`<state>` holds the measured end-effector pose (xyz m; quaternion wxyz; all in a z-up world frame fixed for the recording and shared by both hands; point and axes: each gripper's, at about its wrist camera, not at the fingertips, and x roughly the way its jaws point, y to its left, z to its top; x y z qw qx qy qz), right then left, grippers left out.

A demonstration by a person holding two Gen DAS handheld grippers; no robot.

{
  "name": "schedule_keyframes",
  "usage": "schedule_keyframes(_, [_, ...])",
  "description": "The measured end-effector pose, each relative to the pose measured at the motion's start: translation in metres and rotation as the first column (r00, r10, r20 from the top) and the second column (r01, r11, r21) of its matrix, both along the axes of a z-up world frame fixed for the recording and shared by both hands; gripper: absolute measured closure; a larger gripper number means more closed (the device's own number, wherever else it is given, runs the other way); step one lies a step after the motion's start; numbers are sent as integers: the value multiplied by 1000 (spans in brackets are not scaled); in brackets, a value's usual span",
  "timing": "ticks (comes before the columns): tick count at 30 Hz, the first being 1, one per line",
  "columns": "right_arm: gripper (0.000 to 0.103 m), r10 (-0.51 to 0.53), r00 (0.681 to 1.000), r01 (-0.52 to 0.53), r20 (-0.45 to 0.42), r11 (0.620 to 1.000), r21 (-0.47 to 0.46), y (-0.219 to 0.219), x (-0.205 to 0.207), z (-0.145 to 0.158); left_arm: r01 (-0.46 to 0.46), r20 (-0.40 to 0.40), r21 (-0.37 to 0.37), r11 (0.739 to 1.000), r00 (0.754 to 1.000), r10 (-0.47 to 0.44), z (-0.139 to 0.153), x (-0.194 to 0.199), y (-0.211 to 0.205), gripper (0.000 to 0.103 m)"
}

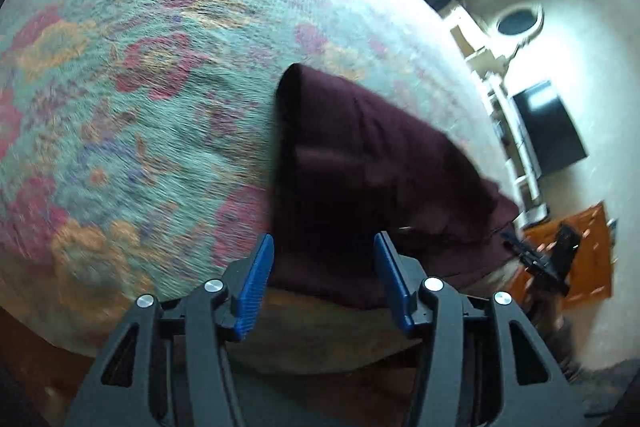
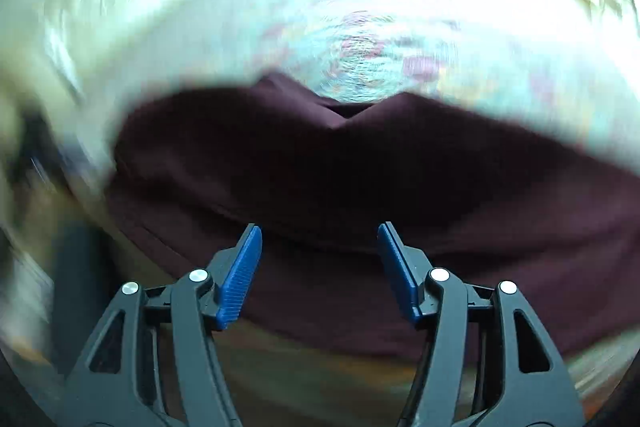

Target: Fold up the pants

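- The dark pants point(image 1: 360, 155) lie folded on the flowered bedspread point(image 1: 140, 87), just ahead of both tongs.
- Left tongs point(image 1: 323, 251) and right tongs point(image 2: 320, 243) stand apart, gripping nothing.
- The cloth looks soft, light and floppy; pinching the near folded edge seems best.

The right wrist view is smeared by motion: the patterned bedspread point(image 2: 368, 59) is washed out, and the room above it cannot be made out. The pants point(image 2: 360, 179) are cut off by the right edge there. In the left wrist view, the bedspread's pattern is blurred, and the small dark object point(image 1: 548, 259) at right cannot be identified.
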<state>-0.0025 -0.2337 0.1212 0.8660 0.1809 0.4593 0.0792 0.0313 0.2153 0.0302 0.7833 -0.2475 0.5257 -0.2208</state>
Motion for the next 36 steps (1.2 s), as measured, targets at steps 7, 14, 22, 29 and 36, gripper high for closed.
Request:
schedule_keyframes(7, [43, -267, 961, 272, -75, 853, 446, -22, -23, -39, -126, -58, -74, 989, 991, 122, -18, 5, -32, 43])
schedule_keyframes(14, [43, -357, 928, 357, -108, 769, 530, -10, -40, -66, -254, -100, -96, 962, 964, 245, -34, 27, -41, 43])
schedule_keyframes(22, [42, -419, 903, 407, -96, 763, 501, 6, -19, -77, -370, -121, -45, 928, 924, 363, -38, 39, -44, 67])
schedule_keyframes(29, [99, -450, 880, 455, -153, 706, 542, 10, -25, -96, -364, -118, -26, 931, 926, 359, -34, 47, -46, 74])
schedule_keyframes(36, [99, -453, 889, 405, -70, 705, 582, 20, -61, -66, -377, -152, -43, 925, 918, 367, -21, 38, -50, 78])
